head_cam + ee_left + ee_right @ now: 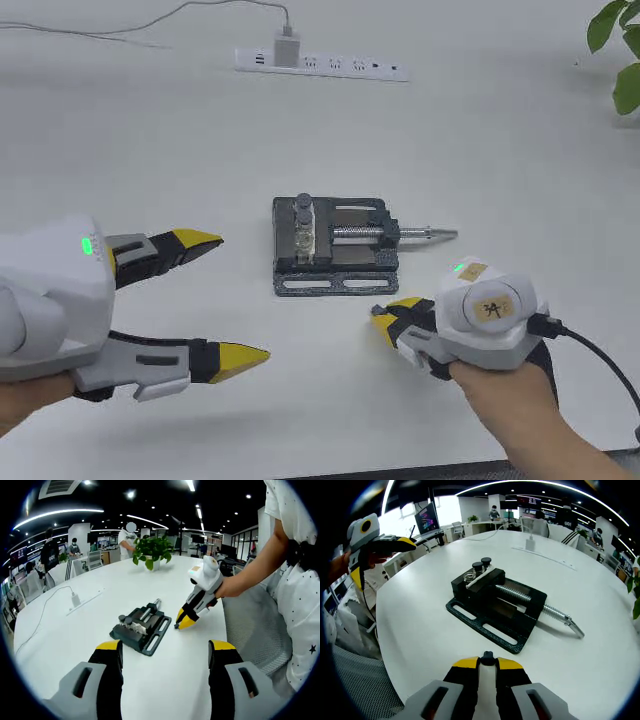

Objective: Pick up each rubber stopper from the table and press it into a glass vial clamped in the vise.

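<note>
White table [150,150] spreads under both tools. The left tongs [225,298], at the left edge of the head view, have their yellow tips spread wide with nothing between them. The right tongs [488,665] are closed to a narrow gap on a small dark stopper [487,655]. That pinch is plain in the right gripper view, while the head view gives only a grey speck at the tips, low and right of centre.

Just beyond both pairs, at the middle of the head view, sits the black vise [335,248]. Its long axis runs left to right across the frame, and the silver screw handle points right. Three vials [477,570] stand upright in a row, clamped at its left end. The right gripper view shows that the two farther ones carry dark caps and the nearest is open glass.

Farther out, the head view has a power strip [320,62] at upper centre and plant [620,55] leaves at upper right. The left gripper view adds an open office with people behind the table.
</note>
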Action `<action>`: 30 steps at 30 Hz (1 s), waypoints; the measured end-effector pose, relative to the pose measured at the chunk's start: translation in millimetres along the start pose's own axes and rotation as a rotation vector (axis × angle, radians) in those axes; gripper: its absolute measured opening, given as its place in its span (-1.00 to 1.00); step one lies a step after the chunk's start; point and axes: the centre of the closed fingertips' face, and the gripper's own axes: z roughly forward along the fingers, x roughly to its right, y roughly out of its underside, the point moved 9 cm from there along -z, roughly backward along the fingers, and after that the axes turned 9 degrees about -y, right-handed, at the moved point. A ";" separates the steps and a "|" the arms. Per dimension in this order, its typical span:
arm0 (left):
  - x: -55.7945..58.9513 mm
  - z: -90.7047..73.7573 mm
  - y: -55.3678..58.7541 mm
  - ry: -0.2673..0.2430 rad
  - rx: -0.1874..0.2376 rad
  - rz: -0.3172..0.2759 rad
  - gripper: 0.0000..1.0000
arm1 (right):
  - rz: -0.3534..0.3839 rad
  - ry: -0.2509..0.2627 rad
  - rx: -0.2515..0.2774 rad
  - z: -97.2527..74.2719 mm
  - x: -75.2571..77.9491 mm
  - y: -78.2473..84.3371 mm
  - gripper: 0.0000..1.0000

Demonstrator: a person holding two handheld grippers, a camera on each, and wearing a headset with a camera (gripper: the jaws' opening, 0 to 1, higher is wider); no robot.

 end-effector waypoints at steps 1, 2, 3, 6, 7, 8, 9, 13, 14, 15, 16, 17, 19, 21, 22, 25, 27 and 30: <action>0.0 0.3 0.0 0.000 0.000 0.000 0.37 | -0.001 -0.002 -0.001 0.0 0.0 0.0 -0.84; 0.0 0.5 0.0 0.001 0.000 -0.001 0.37 | -0.004 -0.004 -0.002 0.0 0.1 0.0 -0.85; 0.1 0.6 0.1 0.001 0.000 0.000 0.37 | -0.008 -0.006 -0.003 -0.1 0.2 -0.1 -0.85; 0.2 1.2 0.1 0.003 0.001 0.000 0.37 | -0.022 -0.016 -0.009 -0.2 0.7 -0.4 -0.85; 0.3 1.4 0.1 0.004 0.001 0.001 0.37 | -0.030 -0.023 -0.012 -0.4 1.1 -0.6 -0.85; 0.3 1.6 0.0 0.005 0.001 0.002 0.36 | -0.035 -0.027 -0.015 -0.6 1.5 -0.9 -0.85; 0.3 1.7 -0.4 0.005 0.001 0.002 0.36 | -0.046 -0.031 -0.017 -1.6 2.3 -1.9 -0.86; 0.2 2.1 -2.0 0.007 0.006 0.003 0.34 | -0.100 -0.060 -0.009 -8.1 3.3 -8.8 -0.86; 0.3 2.2 -2.4 0.009 0.007 0.005 0.34 | -0.121 -0.074 -0.004 -11.4 3.6 -11.8 -0.86; 0.3 2.3 -2.7 0.010 0.007 0.008 0.34 | -0.126 -0.081 0.000 -14.3 3.7 -14.1 -0.86; 0.3 2.4 -3.0 0.010 0.007 0.010 0.33 | -0.137 -0.098 0.010 -17.0 3.2 -17.3 -0.86; 0.3 2.6 -3.9 0.012 0.010 0.010 0.33 | -0.160 -0.128 0.024 -21.5 2.0 -22.2 -0.86; 0.7 2.7 -6.2 0.015 0.015 0.015 0.32 | -0.235 -0.162 0.014 -30.2 0.4 -30.4 -0.86; 1.2 3.2 -8.1 0.020 0.020 0.017 0.32 | -0.287 -0.212 0.019 -37.3 -3.2 -37.9 -0.86; 1.8 3.6 -9.4 0.023 0.022 0.021 0.32 | -0.320 -0.236 0.024 -42.1 -5.0 -43.1 -0.86; 4.4 5.0 -14.5 0.036 0.030 0.034 0.29 | -0.387 -0.302 0.025 -53.9 -9.9 -55.7 -0.86; 6.1 5.8 -19.5 0.046 0.045 0.034 0.28 | -0.413 -0.347 0.036 -61.7 -14.4 -65.7 -0.86; 8.5 6.8 -28.2 0.061 0.069 0.039 0.23 | -0.472 -0.409 0.034 -71.8 -22.5 -80.1 -0.86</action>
